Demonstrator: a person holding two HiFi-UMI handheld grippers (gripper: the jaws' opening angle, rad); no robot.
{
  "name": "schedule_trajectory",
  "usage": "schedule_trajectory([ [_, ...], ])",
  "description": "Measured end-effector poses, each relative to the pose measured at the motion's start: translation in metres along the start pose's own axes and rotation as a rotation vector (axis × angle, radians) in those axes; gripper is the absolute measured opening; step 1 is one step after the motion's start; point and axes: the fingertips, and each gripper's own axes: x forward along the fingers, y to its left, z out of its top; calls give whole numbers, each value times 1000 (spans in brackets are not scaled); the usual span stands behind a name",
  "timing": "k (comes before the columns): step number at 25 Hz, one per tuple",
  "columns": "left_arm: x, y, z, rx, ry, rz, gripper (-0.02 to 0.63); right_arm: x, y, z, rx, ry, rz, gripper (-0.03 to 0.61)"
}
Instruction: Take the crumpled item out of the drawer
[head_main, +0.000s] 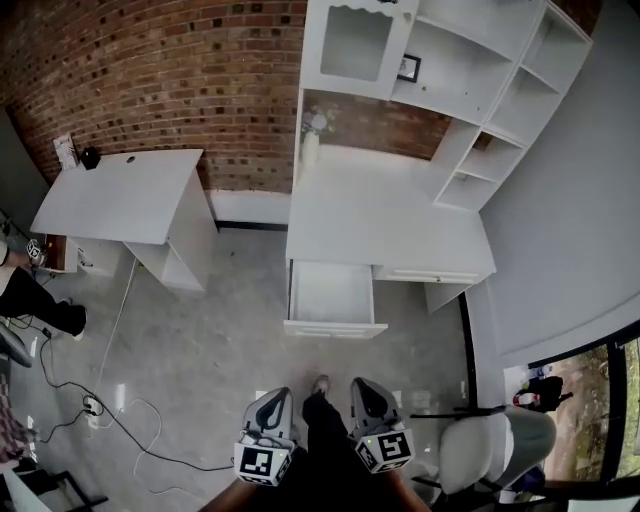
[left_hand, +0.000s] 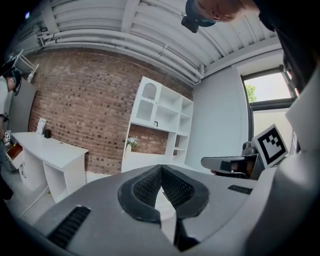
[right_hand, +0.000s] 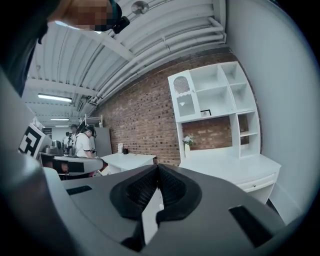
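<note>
While the left gripper (head_main: 277, 398) and right gripper (head_main: 363, 388) hover side by side over the floor (head_main: 200, 350), well short of the desk (head_main: 385, 215), both pairs of jaws are pressed together at the tips with nothing between them. Ahead, the drawer (head_main: 330, 292) stands pulled open under the desk's left end. Its inside looks plain white from the head view; a crumpled item cannot be made out there.

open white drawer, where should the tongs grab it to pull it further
Best take the open white drawer by the top edge of its front panel, coming from above on the near side: it juts out of the white desk towards the person, with that edge bare. No handle shows from here.
</note>
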Motion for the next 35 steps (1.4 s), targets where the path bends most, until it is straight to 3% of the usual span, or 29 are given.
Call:
schedule_trajectory([
  [10,150,49,37,5,3,78,25,155,-92,16,0,38,105,14],
  [13,189,53,56,-12,-20,98,25,195,-120,10,-17,92,138,14],
  [18,218,67,53,-6,13,111,25,237,-134,-21,-45,233,183,14],
  [23,262,86,59,-14,11,72,25,282,-150,-44,-74,319,183,14],
  [29,313,115,81,-54,-10,40,25,334,-167,-108,-172,490,198,14],
  [35,355,155,75,-61,35,39,25,376,-179,-213,-242,739,267,44],
])
